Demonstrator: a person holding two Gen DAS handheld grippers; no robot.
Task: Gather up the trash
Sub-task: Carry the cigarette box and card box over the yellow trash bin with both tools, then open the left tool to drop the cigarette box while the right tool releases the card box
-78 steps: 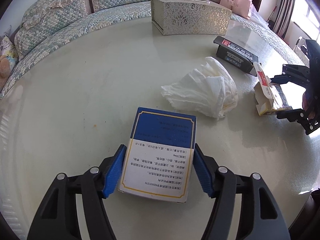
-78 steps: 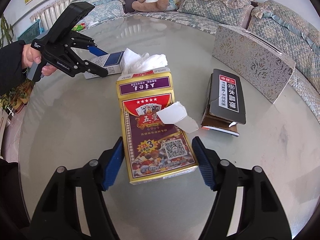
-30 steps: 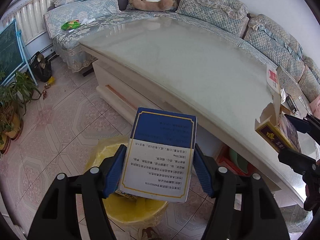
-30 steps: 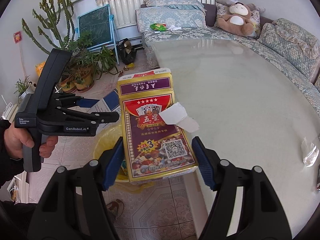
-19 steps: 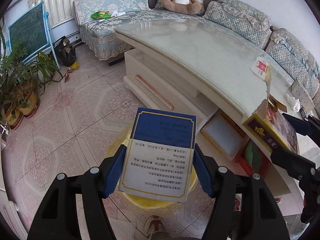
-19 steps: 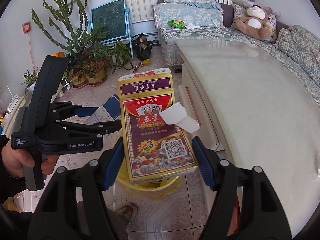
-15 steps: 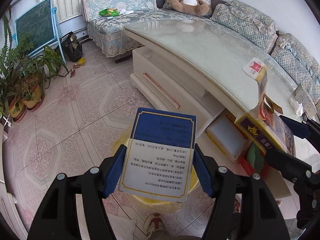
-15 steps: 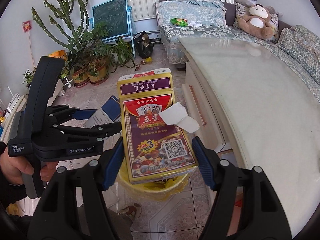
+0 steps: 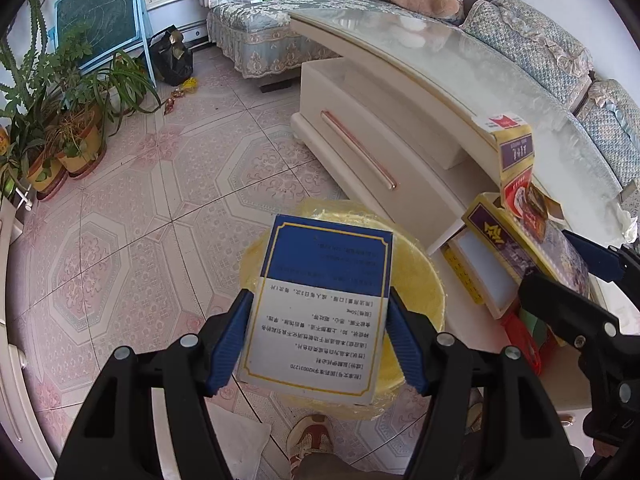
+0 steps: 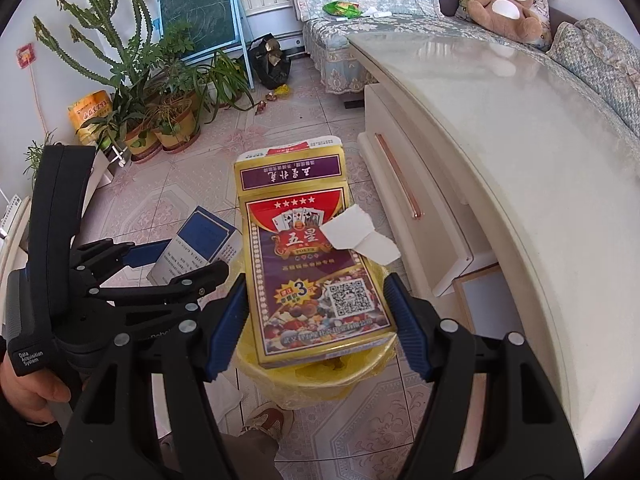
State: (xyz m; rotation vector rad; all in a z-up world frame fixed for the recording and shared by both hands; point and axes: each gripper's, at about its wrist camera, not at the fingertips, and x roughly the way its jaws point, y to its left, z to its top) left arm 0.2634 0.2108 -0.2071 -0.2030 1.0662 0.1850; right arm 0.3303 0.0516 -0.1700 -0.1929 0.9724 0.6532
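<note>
Trash, two boxes: blue box (image 9: 320,304) pinched in left hand-held gripper (image 9: 316,344), card box (image 10: 316,276) pinched in right hand-held gripper (image 10: 316,328), both over yellow bin (image 9: 416,292); carry step apparently done, next: spread both jaws to drop.

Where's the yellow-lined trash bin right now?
The yellow-lined trash bin stands on the tiled floor beside the cream table's drawer unit, directly beneath the blue-and-white box in the left gripper.
</note>
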